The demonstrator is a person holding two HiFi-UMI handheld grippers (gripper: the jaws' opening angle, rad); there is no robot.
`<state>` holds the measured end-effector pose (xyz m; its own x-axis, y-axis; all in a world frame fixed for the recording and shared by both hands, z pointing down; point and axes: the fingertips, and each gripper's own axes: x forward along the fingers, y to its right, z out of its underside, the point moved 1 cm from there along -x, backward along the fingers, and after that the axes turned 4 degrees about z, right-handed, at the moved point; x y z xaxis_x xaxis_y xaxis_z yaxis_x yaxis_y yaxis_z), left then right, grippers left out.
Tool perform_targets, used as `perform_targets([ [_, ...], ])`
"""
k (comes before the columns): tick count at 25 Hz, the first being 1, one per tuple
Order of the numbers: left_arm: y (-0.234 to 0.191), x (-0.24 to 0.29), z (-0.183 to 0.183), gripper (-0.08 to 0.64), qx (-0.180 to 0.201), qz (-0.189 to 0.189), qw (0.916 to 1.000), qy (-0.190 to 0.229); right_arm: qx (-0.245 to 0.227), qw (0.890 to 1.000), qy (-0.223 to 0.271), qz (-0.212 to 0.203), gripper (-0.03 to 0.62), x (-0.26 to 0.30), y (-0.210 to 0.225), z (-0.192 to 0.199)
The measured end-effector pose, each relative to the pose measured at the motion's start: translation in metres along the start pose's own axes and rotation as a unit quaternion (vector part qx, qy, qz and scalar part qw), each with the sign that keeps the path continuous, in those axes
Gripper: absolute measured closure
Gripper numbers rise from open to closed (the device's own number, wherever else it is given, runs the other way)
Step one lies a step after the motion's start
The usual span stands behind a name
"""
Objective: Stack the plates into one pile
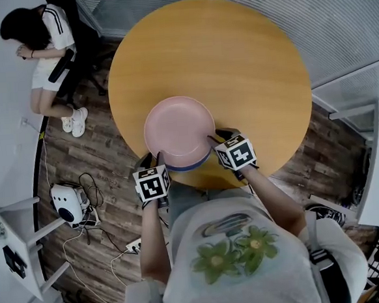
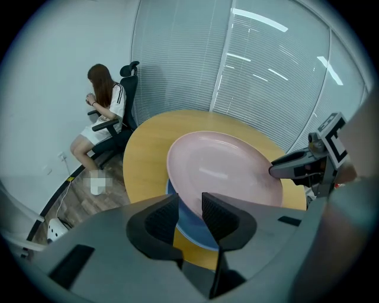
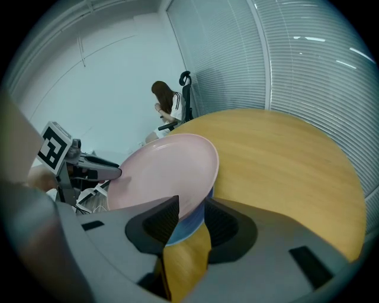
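Note:
A pink plate [image 1: 178, 130] lies on a blue plate [image 1: 189, 164] near the front edge of the round wooden table [image 1: 234, 59]. My left gripper [image 1: 156, 158] is at the pile's near-left rim, my right gripper [image 1: 216, 139] at its right rim. In the left gripper view the pink plate [image 2: 225, 168] has its rim pinched between the pads of the left gripper [image 2: 189, 210], with the blue plate [image 2: 198, 228] showing just below. In the right gripper view the right gripper [image 3: 190, 216] is shut on the pink plate [image 3: 166, 171] at its rim, and the blue plate [image 3: 183, 228] also reaches into the gap.
A person [image 1: 44, 41] sits in an office chair beyond the table's far left. On the wooden floor at left lie a white device [image 1: 66, 203] and cables. Slatted glass walls [image 1: 336, 18] curve behind the table. A white shelf [image 1: 12, 227] stands at the left edge.

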<state>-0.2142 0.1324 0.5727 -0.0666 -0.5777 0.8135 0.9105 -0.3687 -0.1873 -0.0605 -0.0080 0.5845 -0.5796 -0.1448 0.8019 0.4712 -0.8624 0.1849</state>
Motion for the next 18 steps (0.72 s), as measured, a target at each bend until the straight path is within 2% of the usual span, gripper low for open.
perform_targets([
  [7, 0.001, 0.007, 0.014, 0.427, 0.001, 0.006, 0.9997, -0.024, 0.0, 1.0, -0.014, -0.006, 0.443, 0.008, 0.002, 0.014],
  [18, -0.006, 0.013, 0.027, 0.428, 0.015, 0.015, 0.9984, -0.053, -0.028, 0.999, -0.041, -0.002, 0.445, 0.02, -0.002, 0.022],
])
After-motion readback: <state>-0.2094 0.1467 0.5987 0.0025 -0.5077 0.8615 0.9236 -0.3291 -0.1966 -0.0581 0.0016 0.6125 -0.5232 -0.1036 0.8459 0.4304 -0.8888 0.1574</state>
